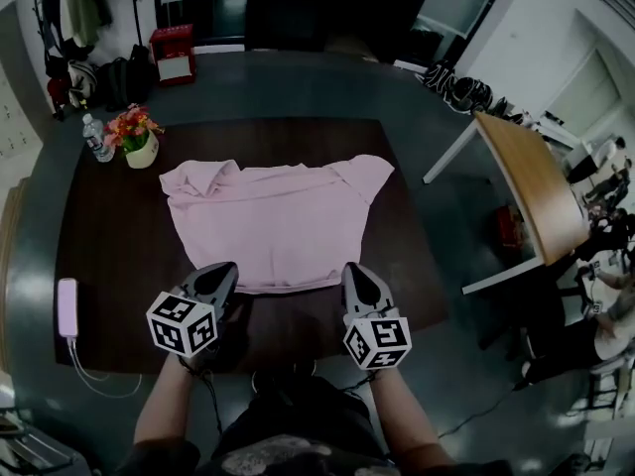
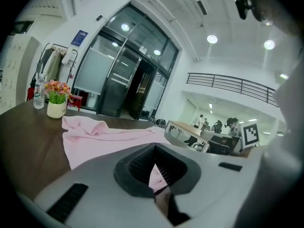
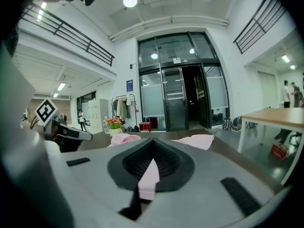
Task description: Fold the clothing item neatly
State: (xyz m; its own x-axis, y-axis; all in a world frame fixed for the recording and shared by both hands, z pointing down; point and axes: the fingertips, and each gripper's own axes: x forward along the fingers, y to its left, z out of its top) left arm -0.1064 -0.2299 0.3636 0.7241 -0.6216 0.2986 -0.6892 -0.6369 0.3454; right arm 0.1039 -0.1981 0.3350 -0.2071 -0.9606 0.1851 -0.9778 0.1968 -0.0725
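Observation:
A pink shirt lies spread flat on the dark table, collar end at the far left and sleeves out to the sides. Both grippers sit at its near hem. My left gripper is shut on the hem's left corner. In the left gripper view a strip of pink cloth is pinched between the closed jaws of that gripper. My right gripper is shut on the hem's right corner, and in the right gripper view pink fabric shows between its jaws. The rest of the shirt lies ahead on the table.
A flower pot and a water bottle stand at the table's far left corner. A pink device with a white cable lies near the left front edge. A wooden table stands to the right, with seated people beyond it.

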